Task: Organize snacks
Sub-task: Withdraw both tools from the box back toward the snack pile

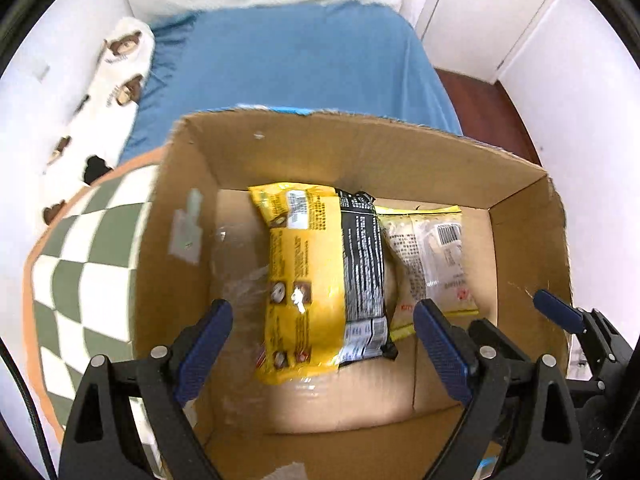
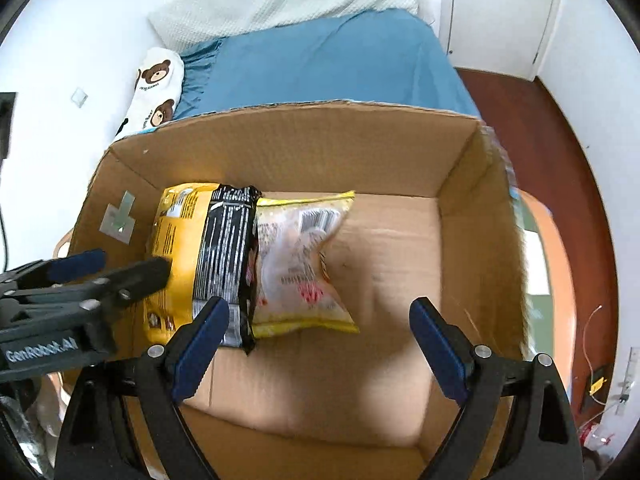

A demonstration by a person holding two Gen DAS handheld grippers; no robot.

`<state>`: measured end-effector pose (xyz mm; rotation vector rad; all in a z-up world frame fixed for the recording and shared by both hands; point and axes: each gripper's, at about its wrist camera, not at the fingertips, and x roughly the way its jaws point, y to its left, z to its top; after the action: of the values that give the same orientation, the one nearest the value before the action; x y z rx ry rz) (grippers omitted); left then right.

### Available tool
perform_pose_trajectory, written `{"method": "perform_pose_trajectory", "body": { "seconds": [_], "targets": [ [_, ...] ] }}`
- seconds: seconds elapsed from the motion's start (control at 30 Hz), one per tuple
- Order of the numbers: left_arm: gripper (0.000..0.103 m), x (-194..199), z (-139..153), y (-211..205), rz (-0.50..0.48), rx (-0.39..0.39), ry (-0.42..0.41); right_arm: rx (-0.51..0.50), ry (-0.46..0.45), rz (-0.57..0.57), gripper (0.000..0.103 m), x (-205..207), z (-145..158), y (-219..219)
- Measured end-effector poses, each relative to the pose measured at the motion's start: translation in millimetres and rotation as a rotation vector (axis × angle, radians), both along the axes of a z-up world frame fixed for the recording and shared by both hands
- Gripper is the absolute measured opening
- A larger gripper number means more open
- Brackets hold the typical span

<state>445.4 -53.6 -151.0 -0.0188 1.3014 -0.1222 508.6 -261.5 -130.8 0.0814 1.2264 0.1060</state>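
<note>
Left wrist view: your left tongs [image 1: 322, 332] hang wide open over the cardboard box [image 1: 360, 148], holding nothing, with the yellow-and-black snack packet [image 1: 320, 272] lying on the box floor between and beyond the blue fingertips [image 1: 208, 332]. A second, clear-fronted packet [image 1: 430, 264] sits just to its right, its edge tucked under the first.

The right wrist view shows your right tongs [image 2: 318, 340] equally spread and empty — poised above the bare right half of the box floor. In that view the left tongs reach in from the left, one finger close against the yellow packet's left side; whether it touches cannot be told.

Risks from here, as a judgement: the two packets overlap, so closing on the yellow one could drag or crumple its neighbour. The film looks slick and puffed with air — a shallow pinch may slide off, a hard one could crush the contents. Both tools share a tight box, and the left wall stands close to your left fingers; a careless swing could knock the box across the checked cloth [image 1: 80, 280].
</note>
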Motion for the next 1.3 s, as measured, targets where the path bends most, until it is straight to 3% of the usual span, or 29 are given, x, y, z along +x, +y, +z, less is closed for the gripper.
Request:
{"method": "perform_pose_trajectory", "body": {
  "seconds": [0.5,0.63,0.83,0.93,1.07,1.13,1.3],
  "targets": [
    [0.092,-112.6,75.9,0.4,0.005,0.019,-0.236,-0.059,-0.222,-0.028,0.094,-111.7,89.7,-19.5],
    [0.092,-133.3,90.4,-0.7,0.002,0.027,-0.271,-0.048,-0.275,-0.039,0.094,-139.4,112.6,-17.6],
    [0.092,-165.7,97.3,6.3,0.021,0.009,-0.281,0.001,-0.28,-0.057,0.094,-175.2,131.3,-18.5],
    [0.092,-178.3,88.4,15.8,0.048,-0.006,-0.25,0.036,-0.227,-0.075,0.094,-190.6,121.3,-19.3],
    [0.092,-199.2,47.5,39.7,0.12,-0.012,-0.133,0.074,-0.12,-0.125,0.094,-209.7,83.3,-25.2],
    [0.092,-207.9,14.7,54.5,0.164,-0.017,-0.026,0.109,-0.04,-0.161,0.094,-221.6,55.7,-30.0],
    [0.092,-230.3,-81.2,95.7,0.326,-0.167,0.277,0.173,0.14,-0.238,0.093,-253.8,-14.1,-39.4]
  ]
}}
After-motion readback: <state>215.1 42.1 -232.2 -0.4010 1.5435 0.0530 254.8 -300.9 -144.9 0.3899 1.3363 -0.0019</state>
